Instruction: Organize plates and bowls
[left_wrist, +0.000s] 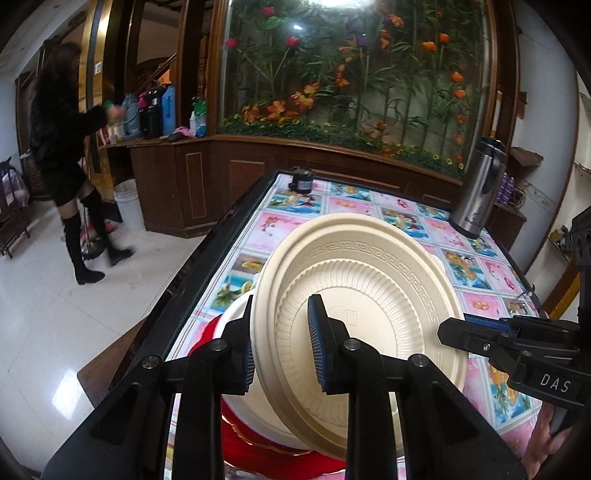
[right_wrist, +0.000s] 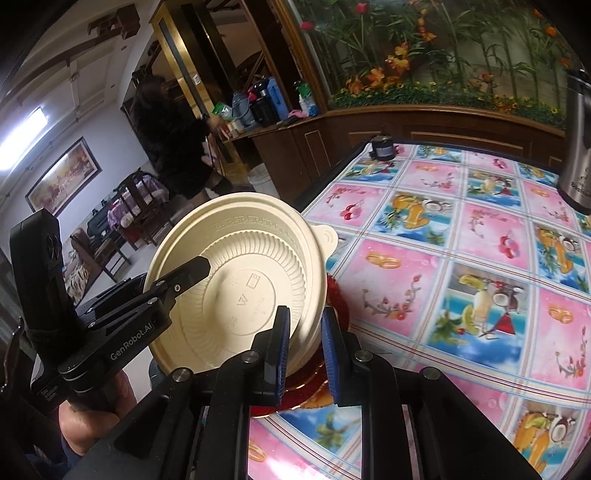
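Blue-padded fingers of the left gripper (left_wrist: 282, 350) stand closed nearly all the way on one edge of the cream bowl (left_wrist: 354, 295), one pad on its ribbed underside and the other behind the rim. On the opposite edge, the right gripper (right_wrist: 304, 347) pinches the bowl's wall just as narrowly. The bowl hangs between the two tools, tipped up on edge with its base facing both cameras, low over a red plate (right_wrist: 336, 295) near the table (right_wrist: 461, 240) corner. Whether its lower edge touches that plate I cannot tell. A paler tabbed rim (right_wrist: 327, 236) shows behind the bowl; it may be a lid or a second bowl.

The likely trouble is the grip itself. Thin, springy plastic held only at two rim points could buckle or pop out if the hands drift apart, twist against each other, or squeeze unevenly. If the tabbed piece is only nested in, tipping further could let it slide free and drop. Swinging low could also knock the red plate, which lies close to the table's edge.

Further out, the flowered cloth is mostly bare. A steel flask (left_wrist: 476, 192) stands on the far right side and a small dark object (left_wrist: 301, 181) sits at the far end, both well apart from the bowl, so neither blocks a set-down in the middle. Beyond the table a person in dark clothes (left_wrist: 59, 147) stands by a wooden counter, far from the work
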